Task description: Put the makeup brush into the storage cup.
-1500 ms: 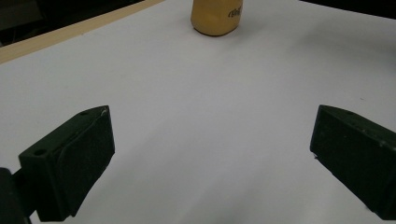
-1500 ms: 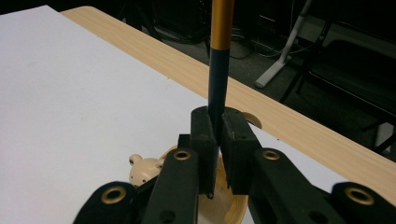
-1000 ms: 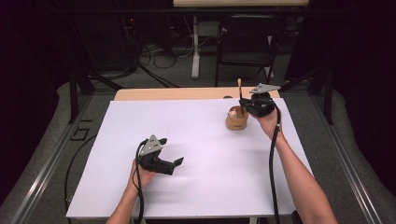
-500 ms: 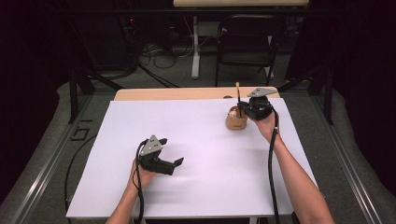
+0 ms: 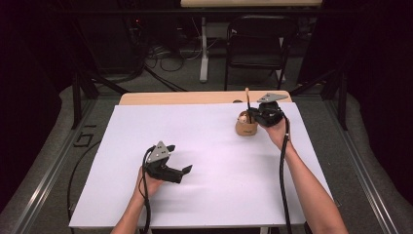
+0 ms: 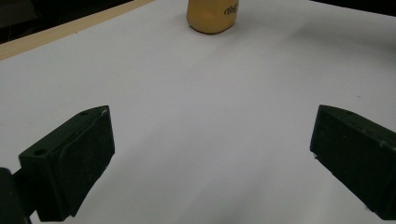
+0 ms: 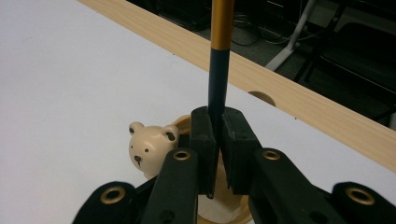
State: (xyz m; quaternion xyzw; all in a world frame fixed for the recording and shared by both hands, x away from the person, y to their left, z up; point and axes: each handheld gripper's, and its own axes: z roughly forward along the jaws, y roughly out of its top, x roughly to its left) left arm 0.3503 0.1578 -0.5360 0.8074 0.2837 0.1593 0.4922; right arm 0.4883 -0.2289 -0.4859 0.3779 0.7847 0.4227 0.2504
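A tan wooden cup [image 5: 246, 128] with a small cream bear figure [image 7: 148, 147] on its rim stands at the far right of the white table. My right gripper [image 5: 252, 116] hovers just over it, shut on a slim stick [image 7: 218, 60], dark blue below and orange above, that stands upright over the cup's mouth [image 7: 212, 215]. In the right gripper view the pads of that gripper [image 7: 217, 154] pinch the stick's dark part. My left gripper [image 5: 184, 171] rests near the table's front left, open, with nothing between its jaws [image 6: 210, 158]. It faces the cup [image 6: 212, 16].
The white sheet [image 5: 209, 161] covers most of the table. A bare wooden strip [image 5: 195, 97] with a round hole [image 7: 261, 97] runs along the far edge. Behind the table stand a dark chair [image 5: 260, 44] and floor cables.
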